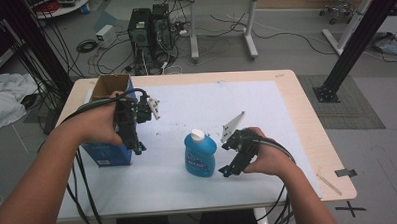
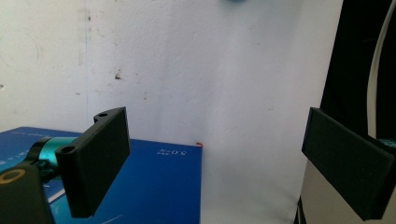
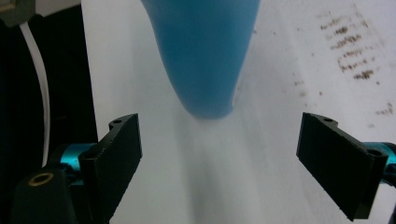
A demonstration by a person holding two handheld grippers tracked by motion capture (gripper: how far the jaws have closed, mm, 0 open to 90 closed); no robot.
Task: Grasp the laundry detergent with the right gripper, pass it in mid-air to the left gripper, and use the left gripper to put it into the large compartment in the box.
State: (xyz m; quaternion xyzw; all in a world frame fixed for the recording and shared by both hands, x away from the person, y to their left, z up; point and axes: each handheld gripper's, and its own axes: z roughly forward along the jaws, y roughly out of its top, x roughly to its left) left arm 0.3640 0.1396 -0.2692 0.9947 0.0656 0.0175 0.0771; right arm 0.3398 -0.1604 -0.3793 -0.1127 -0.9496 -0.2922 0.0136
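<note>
Spread right tongs (image 3: 219, 161) are being lined up on the blue plastic bottle (image 1: 200, 155) mid-counter; its body should be squarely straddled before closing.

Blue bottle (image 1: 200, 155), white cap, upright near centre; blue carton (image 1: 108, 120), top open, at its 9 o'clock.

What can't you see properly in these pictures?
- Inside the box, high view: the left hand and left claw cover part of it, and its inside is dark.
- Bottle label words, high view: too small to read.
- Bottle top, right claw view: cut off by the upper edge, and the bottle is blurred from being so close.
- Box print, left claw view: too small, partly behind one finger.
</note>
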